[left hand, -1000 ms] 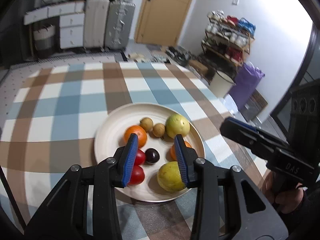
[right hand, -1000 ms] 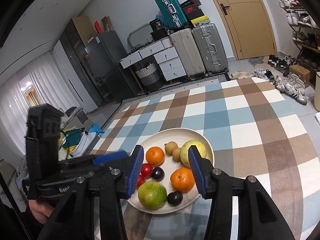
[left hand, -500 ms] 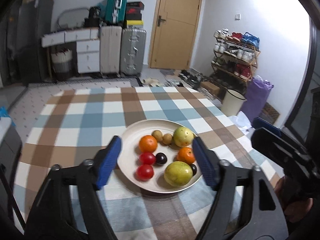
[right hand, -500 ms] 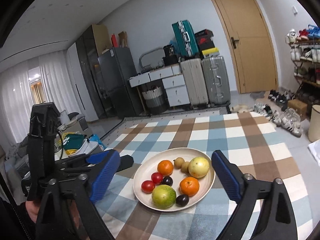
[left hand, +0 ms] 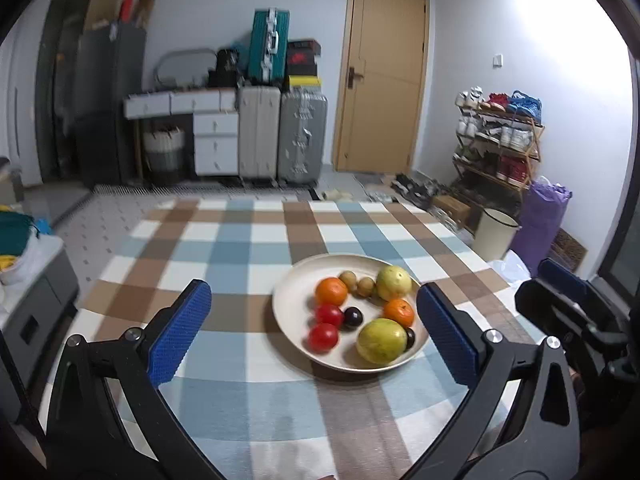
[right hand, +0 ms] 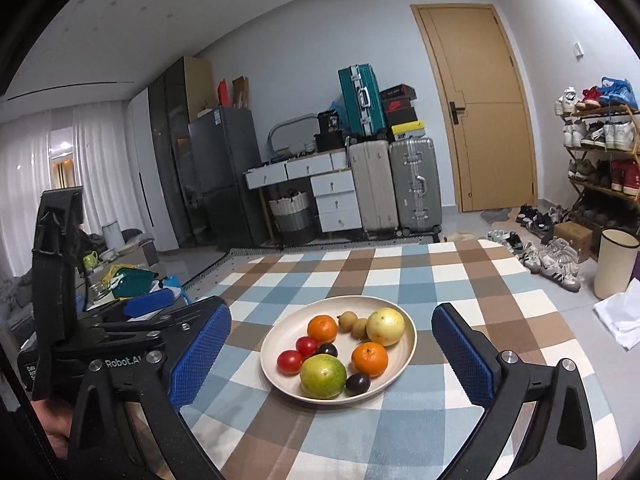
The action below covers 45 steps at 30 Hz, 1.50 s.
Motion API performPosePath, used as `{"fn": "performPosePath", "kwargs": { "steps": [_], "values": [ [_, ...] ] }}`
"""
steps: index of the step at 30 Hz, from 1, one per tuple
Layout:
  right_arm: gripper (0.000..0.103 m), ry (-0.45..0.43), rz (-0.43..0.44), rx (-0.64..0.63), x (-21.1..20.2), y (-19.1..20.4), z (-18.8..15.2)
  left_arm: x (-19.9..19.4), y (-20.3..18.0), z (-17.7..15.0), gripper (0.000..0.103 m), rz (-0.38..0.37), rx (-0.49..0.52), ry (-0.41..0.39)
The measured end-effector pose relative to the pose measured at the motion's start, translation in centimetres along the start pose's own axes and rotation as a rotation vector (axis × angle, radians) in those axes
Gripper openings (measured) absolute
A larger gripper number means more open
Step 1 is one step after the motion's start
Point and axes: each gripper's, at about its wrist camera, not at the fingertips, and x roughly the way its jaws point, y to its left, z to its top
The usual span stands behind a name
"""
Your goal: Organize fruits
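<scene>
Your fruit sits in the plate on the checked desk, suitcases and shoe rack well behind. Both grippers, left and right, have pulled back since a second ago, jaws now spread wide and holding nothing.

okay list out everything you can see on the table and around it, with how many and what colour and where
plate: 1, cream, on the checked tablecloth
oranges: 2, orange, in plate
tomatoes: 2, red, plate's left side
large yellow-green fruits: 2, one near edge, one far right
small brown fruits: 2, far side of plate
dark plums: 2, in plate
suitcases: 3, beige, silver, teal, by back wall
door: 1, tan
shoe rack: 1, at right
left gripper: blue pads, open
right gripper: blue pads, open
</scene>
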Motion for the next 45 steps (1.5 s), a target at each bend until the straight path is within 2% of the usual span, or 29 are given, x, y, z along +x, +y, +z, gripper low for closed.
{"fn": "performPosePath", "kwargs": {
  "steps": [6,11,15,20,24,27,31,34,37,45],
  "values": [
    [0.102,-0.065,0.002,-0.036,-1.1,0.3,-1.4,-1.9,-0.1,-1.2,0.103,0.079,0.037,-0.051],
    [0.102,-0.059,-0.032,-0.089,-0.5,0.5,-2.8,-2.7,-0.2,-2.6,0.103,0.132,0.048,-0.112],
    [0.102,-0.072,-0.056,-0.067,-0.3,0.0,-3.8,-2.7,0.4,-4.5,0.103,0.155,0.021,-0.158],
    [0.102,-0.066,-0.104,-0.081,0.1,-0.2,-4.0,-2.8,0.5,-5.7,0.103,0.174,0.063,-0.221],
    [0.102,-0.012,-0.121,-0.075,1.1,-0.4,-4.0,-1.7,1.0,-5.7,0.103,0.137,0.044,-0.177],
    [0.102,0.024,-0.136,-0.060,1.9,-0.8,-4.0,0.0,1.8,-5.6,0.103,0.129,0.010,-0.100],
    [0.102,0.007,-0.147,-0.068,1.7,-0.7,-4.1,0.4,2.0,-5.7,0.103,0.136,0.006,-0.110],
    [0.102,0.020,-0.148,-0.108,1.9,0.1,-4.2,0.5,1.1,-5.8,0.103,0.131,0.048,-0.116],
    [0.103,0.006,-0.143,-0.156,1.7,0.9,-4.4,0.4,1.2,-5.7,0.103,0.127,0.032,-0.114],
    [0.103,0.005,-0.142,-0.145,1.8,0.5,-4.3,-0.1,1.3,-5.6,0.103,0.131,0.035,-0.115]
  ]
}}
